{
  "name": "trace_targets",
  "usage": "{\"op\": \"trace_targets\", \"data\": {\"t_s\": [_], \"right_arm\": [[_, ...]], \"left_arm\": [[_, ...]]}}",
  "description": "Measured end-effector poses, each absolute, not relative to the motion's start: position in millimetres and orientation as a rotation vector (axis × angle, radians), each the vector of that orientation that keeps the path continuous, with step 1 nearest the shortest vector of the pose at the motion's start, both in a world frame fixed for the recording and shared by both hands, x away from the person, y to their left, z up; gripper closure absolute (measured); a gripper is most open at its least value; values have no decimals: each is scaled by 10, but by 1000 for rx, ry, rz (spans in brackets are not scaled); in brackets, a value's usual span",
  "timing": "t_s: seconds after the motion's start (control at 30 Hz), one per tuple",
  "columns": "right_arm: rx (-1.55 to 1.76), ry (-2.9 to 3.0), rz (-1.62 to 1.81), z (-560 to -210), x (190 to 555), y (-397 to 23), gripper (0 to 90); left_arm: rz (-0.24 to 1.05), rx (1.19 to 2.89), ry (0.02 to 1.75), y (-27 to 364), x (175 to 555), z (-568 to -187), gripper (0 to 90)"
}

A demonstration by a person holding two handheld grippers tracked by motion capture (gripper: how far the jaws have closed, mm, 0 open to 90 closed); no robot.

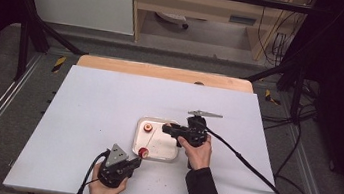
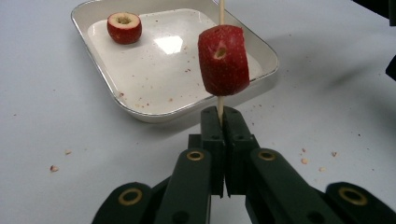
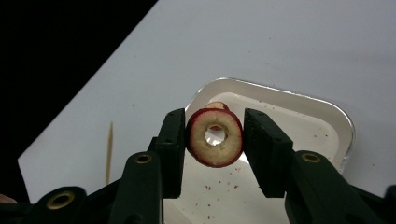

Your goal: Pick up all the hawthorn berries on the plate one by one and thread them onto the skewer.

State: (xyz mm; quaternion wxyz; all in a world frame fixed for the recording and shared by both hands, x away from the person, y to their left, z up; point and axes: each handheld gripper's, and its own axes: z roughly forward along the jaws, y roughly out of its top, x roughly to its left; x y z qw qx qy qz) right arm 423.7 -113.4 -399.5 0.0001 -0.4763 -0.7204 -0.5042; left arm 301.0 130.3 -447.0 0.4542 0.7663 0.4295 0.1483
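High view: you looked down and forward from above your side, whole table (image 1: pixel 107 113) in frame, far off. Left gripper view: you sat low, close along the jaws, facing the tray (image 2: pixel 116 88). Right gripper view: you looked steeply down, close. All three shared the tray (image 1: pixel 142 123) (image 3: pixel 327 112).

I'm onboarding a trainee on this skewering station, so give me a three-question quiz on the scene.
1. True or false: the left tool is shut on the wooden skewer.
2. What does the right tool hold between its pads? A) a whole fruit B) a cored red fruit ring C) nothing
3. How many fruit pieces are threaded on the skewer, and where does the loose piece lie?

Key
1. True.
2. B: the cored red fruit ring.
3. One, the threaded fruit piece; the loose cored piece lies in the metal tray.
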Motion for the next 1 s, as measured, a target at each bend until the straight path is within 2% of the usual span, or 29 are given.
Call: {"op": "trace_targets", "data": {"t_s": [1.0], "right_arm": [[-1476,-1988,-2017,-3924,4048,-1078,608]], "left_arm": [[276,1795,1121,1079,3017,-4460,884]]}}
